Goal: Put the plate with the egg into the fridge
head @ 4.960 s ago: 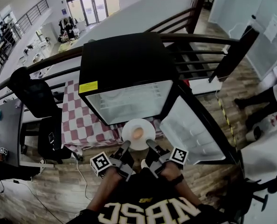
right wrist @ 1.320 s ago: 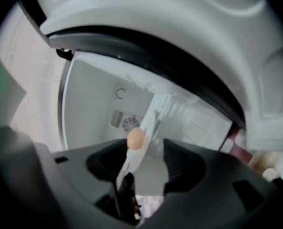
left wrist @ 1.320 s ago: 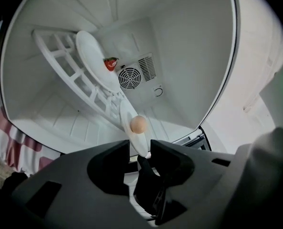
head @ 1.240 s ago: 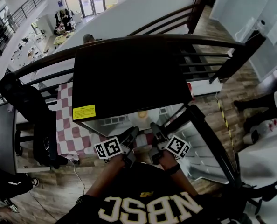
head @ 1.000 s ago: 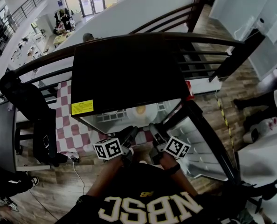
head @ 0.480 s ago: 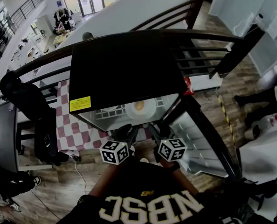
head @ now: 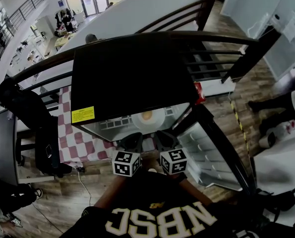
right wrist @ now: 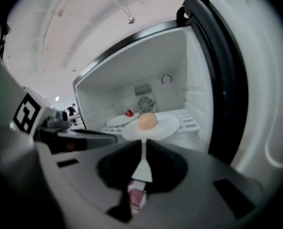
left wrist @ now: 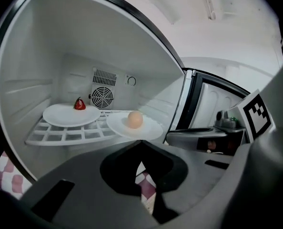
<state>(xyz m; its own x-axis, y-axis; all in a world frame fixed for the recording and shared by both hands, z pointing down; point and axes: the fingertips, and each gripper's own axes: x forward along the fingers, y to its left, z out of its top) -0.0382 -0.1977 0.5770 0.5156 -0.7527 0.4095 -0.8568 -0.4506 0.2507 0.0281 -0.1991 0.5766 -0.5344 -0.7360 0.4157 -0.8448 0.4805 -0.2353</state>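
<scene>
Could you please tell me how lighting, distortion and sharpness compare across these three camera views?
Head view: heavy fisheye bows the railing; the fridge top is nearly black, its interior bright. Left gripper view: evenly lit white interior, egg sharp, near foreground soft. Right gripper view: dark vignetted corners, door curved by the lens, plate with the egg slightly soft.

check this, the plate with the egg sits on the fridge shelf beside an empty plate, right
Not empty: the left gripper view shows a small red item on the second plate. The plate with the egg does sit beside it on the fridge shelf.
</scene>
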